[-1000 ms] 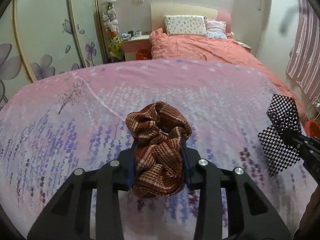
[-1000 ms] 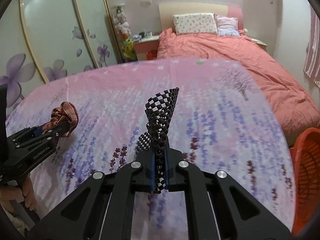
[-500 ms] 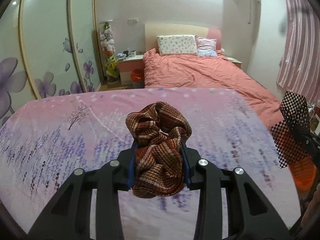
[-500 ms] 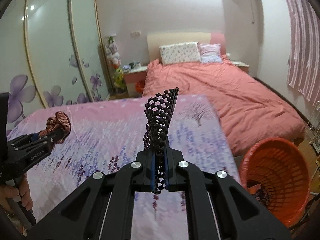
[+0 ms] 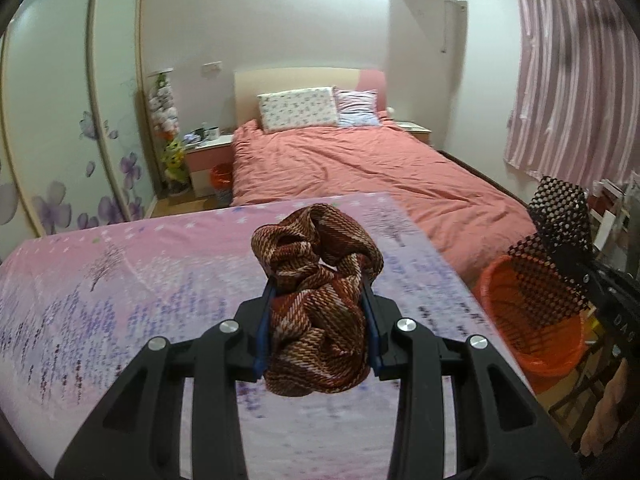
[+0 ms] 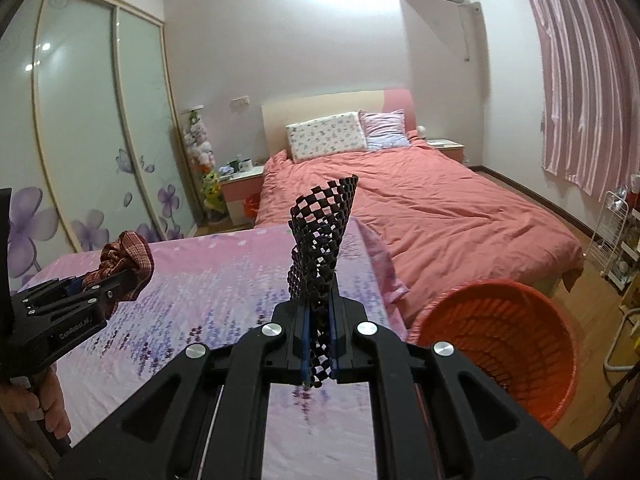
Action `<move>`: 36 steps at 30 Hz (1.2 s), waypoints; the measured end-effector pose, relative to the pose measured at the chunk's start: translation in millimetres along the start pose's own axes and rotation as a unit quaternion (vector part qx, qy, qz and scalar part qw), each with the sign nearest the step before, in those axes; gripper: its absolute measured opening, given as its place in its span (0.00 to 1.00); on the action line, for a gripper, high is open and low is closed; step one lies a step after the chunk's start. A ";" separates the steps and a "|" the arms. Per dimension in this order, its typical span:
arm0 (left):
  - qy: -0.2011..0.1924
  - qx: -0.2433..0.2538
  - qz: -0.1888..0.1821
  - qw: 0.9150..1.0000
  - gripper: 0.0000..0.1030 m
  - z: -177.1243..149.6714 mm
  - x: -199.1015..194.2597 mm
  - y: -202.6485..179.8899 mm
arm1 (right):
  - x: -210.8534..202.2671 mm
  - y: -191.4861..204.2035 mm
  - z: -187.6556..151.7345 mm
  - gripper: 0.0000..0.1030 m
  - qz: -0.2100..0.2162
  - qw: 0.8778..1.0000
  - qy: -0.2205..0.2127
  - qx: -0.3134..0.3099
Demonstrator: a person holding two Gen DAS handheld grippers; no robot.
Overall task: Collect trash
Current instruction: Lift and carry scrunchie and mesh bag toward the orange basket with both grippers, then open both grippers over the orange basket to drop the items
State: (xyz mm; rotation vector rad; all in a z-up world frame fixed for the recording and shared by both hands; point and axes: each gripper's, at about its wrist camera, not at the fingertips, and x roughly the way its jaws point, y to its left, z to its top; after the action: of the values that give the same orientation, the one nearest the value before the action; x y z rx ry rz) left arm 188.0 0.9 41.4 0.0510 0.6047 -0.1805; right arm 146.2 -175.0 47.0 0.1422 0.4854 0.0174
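The left hand-held gripper [image 5: 318, 326] is clenched on a bunched brown-and-red woven cloth [image 5: 316, 280], which bulges up and forward past the fingertips. The bunch is caught around its middle, probably so that none of it trails or slips while it is carried. The right hand-held gripper [image 6: 318, 346] is clamped on a twisted strip of black-and-white checkered cloth [image 6: 320, 240] that stands nearly upright from between its closed fingers, gripped at the lower end so the rest rises clear of the surface.

Both pieces hang in the air above the bench covered in pink and lavender floral fabric [image 6: 224, 292], neither touching it. The orange basket [image 6: 500, 344] sits on the floor just to the right of the right hand-held gripper and lower than it, off the bench's right edge. Seen from the left wrist, the same basket [image 5: 532, 320] lies well to the right, partly behind the checkered cloth. There may be something dark at its bottom, though that is too dim to make out.

Judging from this, both scraps are held ready for dropping into the basket, the checkered one nearer to it.
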 end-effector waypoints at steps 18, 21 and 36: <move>0.014 0.050 -0.133 0.990 0.36 2.8 24.4 -144.6 | -11.1 -104.9 -11.0 0.07 -0.068 0.995 -0.007 0.074; 0.021 0.062 -0.155 0.986 0.36 1.5 34.7 -171.4 | -6.2 -119.0 -12.1 0.07 -0.075 0.993 -0.002 0.088; 0.094 0.109 -0.188 0.972 0.60 -28.5 112.6 -254.9 | 34.7 -181.3 -27.5 0.36 -0.071 0.984 0.054 0.157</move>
State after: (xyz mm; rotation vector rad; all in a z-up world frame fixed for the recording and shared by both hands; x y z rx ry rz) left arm 216.2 -264.1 -44.8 0.1677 0.7795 -0.6146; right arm 161.0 -349.1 -18.6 0.4173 0.6042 -0.1931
